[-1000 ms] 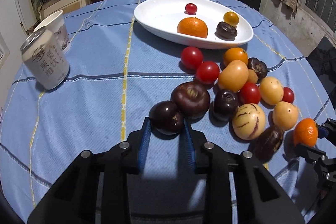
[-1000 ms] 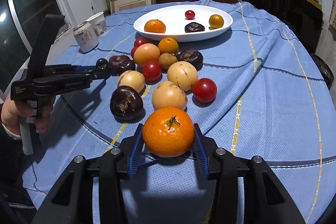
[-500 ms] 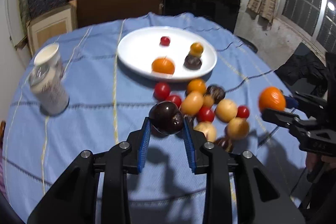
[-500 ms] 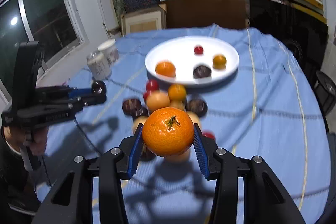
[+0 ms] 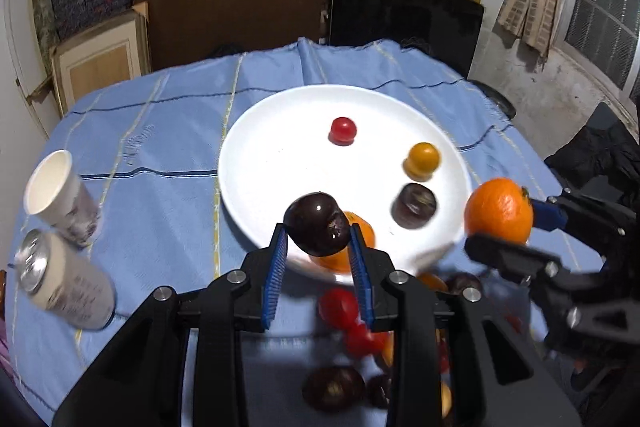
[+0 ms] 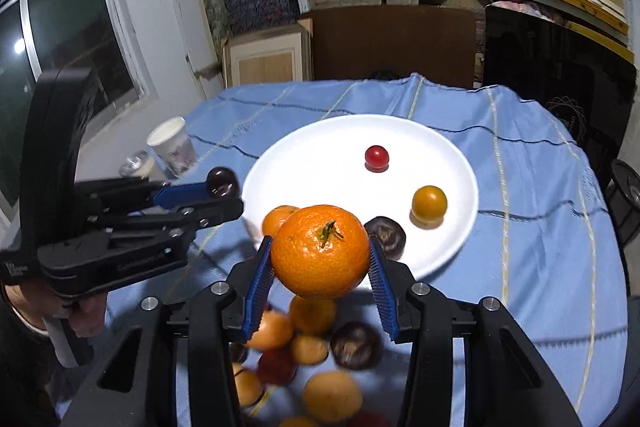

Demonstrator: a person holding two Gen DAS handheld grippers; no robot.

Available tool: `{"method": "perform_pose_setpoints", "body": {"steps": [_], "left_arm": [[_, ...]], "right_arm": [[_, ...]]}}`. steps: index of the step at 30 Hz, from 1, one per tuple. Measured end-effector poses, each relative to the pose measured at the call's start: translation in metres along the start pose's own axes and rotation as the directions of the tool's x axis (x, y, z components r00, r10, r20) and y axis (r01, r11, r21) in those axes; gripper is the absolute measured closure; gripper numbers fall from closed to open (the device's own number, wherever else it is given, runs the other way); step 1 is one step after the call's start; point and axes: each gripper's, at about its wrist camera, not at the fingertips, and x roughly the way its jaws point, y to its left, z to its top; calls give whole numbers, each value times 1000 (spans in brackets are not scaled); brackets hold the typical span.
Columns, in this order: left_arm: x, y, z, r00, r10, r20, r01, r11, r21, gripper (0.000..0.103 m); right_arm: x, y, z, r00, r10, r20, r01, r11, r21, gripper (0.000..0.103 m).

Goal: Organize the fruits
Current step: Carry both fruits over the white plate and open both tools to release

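My left gripper (image 5: pixel 318 247) is shut on a dark purple fruit (image 5: pixel 316 229) and holds it in the air over the near rim of the white plate (image 5: pixel 256 155). My right gripper (image 6: pixel 320 267) is shut on an orange mandarin (image 6: pixel 320 251), also raised at the plate's (image 6: pixel 452 155) near edge. The plate holds a red tomato (image 5: pixel 343 131), a yellow tomato (image 5: pixel 422 159), a dark fruit (image 5: pixel 414 205) and a mandarin (image 5: pixel 362 231), partly hidden by my fingers. The right gripper with its mandarin (image 5: pixel 499 209) shows in the left view; the left gripper (image 6: pixel 224 193) shows in the right view.
A pile of loose fruits (image 6: pixel 316 343) lies on the blue cloth below both grippers. A drink can (image 5: pixel 64 287) and a paper cup (image 5: pixel 60 193) stand at the left of the table. Shelves and boxes line the wall behind.
Both grippers have lifted their fruits off the cloth and moved forward and up towards the plate, which now looks closer and is seen more from above.
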Motion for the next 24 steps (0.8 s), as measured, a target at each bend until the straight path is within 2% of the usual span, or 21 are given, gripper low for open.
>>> {"method": "perform_pose_setpoints", "body": {"steps": [6, 11, 15, 17, 21, 24], "left_arm": [[45, 10, 17, 999, 13, -52, -15, 999, -31, 73], [73, 18, 33, 997, 17, -73, -23, 996, -86, 72], [76, 20, 40, 995, 86, -51, -91, 990, -110, 37], [67, 23, 41, 997, 79, -26, -82, 988, -128, 30], [45, 22, 37, 997, 74, 4, -73, 989, -126, 25], [33, 17, 25, 997, 77, -2, -76, 991, -105, 25]], "right_arm": [[40, -4, 11, 999, -5, -47, 4, 1000, -19, 57], [69, -12, 21, 997, 7, -77, -4, 1000, 31, 56], [81, -17, 25, 996, 21, -86, -15, 997, 72, 49], [71, -19, 24, 999, 19, -46, -15, 996, 91, 40], [44, -20, 20, 1000, 14, -1, -14, 996, 88, 39], [16, -25, 8, 999, 25, 23, -27, 994, 106, 34]]}}
